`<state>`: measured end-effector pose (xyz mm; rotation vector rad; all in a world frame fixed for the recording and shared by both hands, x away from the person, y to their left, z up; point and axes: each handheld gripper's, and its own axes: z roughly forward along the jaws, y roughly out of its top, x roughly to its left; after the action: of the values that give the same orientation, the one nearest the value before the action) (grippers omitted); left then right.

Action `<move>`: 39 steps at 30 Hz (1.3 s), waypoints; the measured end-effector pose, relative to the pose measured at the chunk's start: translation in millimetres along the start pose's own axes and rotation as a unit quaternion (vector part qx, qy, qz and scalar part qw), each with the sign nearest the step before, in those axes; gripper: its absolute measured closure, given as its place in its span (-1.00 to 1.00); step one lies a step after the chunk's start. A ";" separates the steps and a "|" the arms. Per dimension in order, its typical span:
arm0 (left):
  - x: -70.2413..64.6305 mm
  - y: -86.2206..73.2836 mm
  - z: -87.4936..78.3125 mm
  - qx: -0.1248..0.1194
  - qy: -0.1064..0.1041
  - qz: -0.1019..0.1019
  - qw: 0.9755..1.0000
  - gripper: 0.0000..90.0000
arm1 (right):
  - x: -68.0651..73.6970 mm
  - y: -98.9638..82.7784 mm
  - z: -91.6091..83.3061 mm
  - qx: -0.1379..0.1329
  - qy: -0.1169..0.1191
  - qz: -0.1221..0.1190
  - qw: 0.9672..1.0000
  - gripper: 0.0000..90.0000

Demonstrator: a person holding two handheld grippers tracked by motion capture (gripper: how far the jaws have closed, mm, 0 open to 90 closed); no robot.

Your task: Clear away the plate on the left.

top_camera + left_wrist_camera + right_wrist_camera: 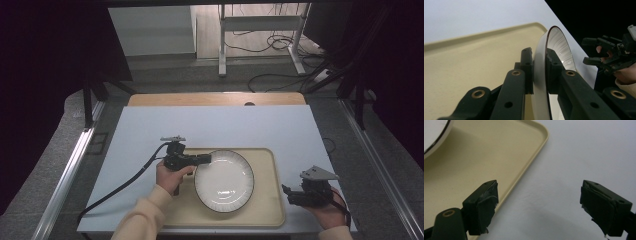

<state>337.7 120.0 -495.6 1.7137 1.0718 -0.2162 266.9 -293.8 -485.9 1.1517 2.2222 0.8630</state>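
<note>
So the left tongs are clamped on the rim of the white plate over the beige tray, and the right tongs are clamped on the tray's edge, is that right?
Not quite. The right tongs are open and hold nothing; the right gripper view shows them apart by the tray edge. The left tongs do clamp the plate rim.

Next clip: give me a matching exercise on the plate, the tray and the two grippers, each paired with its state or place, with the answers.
Things:
1. plate
2. tray
3. left gripper
4. right gripper

States:
A. open, holding nothing, beside the tray's right edge
B. beige, lying on the table
C. clamped on a rim
D. white with a dark rim, over the tray

Pairs: 1-D, 2-B, 3-C, 4-A
</note>
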 end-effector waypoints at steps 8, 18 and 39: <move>3.8 -3.9 9.8 0.017 0.014 -0.003 1.000 0.79 | -0.1 -0.2 -0.3 -0.002 0.000 0.001 1.000 -0.65; 17.9 -7.2 19.1 0.075 0.078 0.018 0.994 0.87 | -0.2 -0.6 -0.2 0.000 -0.001 0.003 1.000 -0.65; -6.3 -4.1 -8.7 0.077 0.130 0.079 0.985 -0.26 | 1.0 -0.6 -0.9 -0.001 0.000 0.003 1.000 -0.66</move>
<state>328.1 124.0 -490.8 1.9970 1.1243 0.0273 265.4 -293.5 -485.8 1.1582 2.2178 0.8684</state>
